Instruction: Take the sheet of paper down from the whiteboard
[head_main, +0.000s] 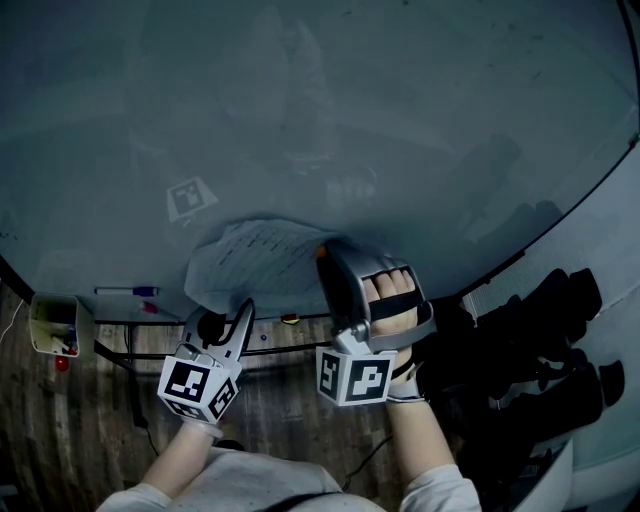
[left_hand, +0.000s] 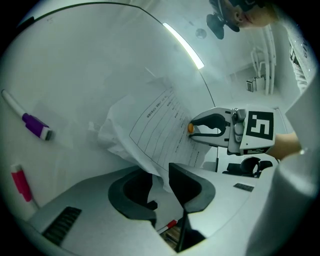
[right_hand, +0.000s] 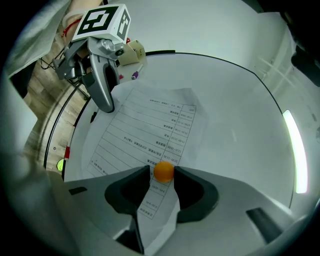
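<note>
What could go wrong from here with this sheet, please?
1. The round orange magnet sits only at the tips of the right tool; it could pop out.
2. The left tool has its jaws apart around the sheet, at its crumpled lower edge; once the magnet lifts, the sheet may slide down.
3. Pulling that edge early might tear it.

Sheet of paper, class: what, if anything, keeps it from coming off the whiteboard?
An orange magnet pins the sheet to the whiteboard. The right gripper straddles that magnet. Nothing separates the left gripper from the sheet; its crumpled corner hangs between those open jaws.
</note>
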